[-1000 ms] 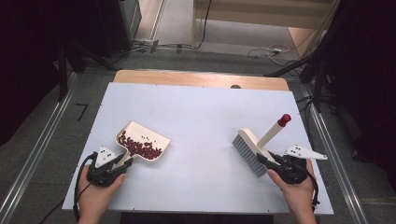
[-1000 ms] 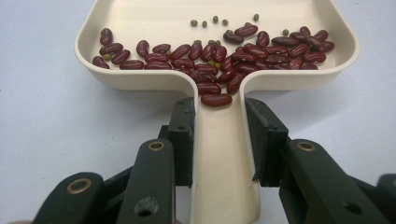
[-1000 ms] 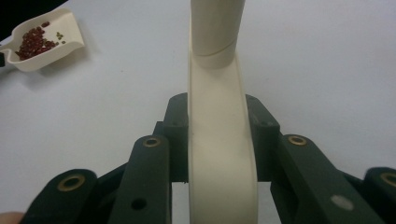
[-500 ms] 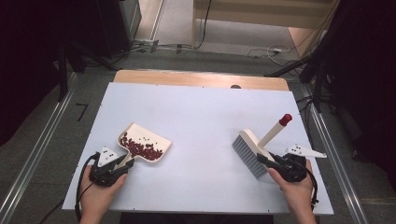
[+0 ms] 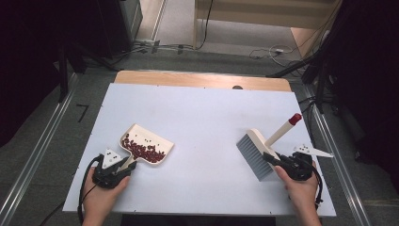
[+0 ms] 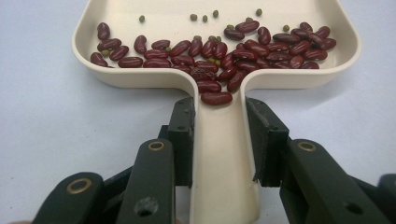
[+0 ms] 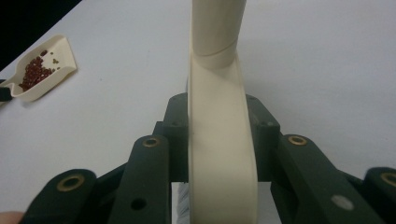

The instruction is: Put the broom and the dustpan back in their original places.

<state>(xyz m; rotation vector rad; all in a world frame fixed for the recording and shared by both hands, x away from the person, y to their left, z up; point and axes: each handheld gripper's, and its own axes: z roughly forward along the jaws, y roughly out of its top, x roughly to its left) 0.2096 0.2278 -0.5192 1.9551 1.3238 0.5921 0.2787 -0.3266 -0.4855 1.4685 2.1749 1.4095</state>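
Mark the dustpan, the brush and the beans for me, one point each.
dustpan (image 6: 219, 154), left gripper view, on its handle between the gripper's jaws
brush (image 5: 254, 153), high view, on the grey bristles
beans (image 6: 212, 49), left gripper view, on the red pile at the back of the pan

A cream dustpan (image 5: 147, 145) lies flat near the table's (image 5: 202, 113) front-left corner, its open mouth toward the far right and its narrow handle (image 6: 223, 158) toward the front edge. Dark red kidney beans (image 6: 219, 51) and a few small green beans (image 6: 204, 18) are heaped at the handle end of the pan, one bean lying in the handle's channel. Near the front-right corner a cream hand brush (image 5: 261, 148) rests bristles-down, grey bristles (image 5: 253, 157) on the table, its red-tipped handle (image 5: 282, 131) slanting up toward the far right.
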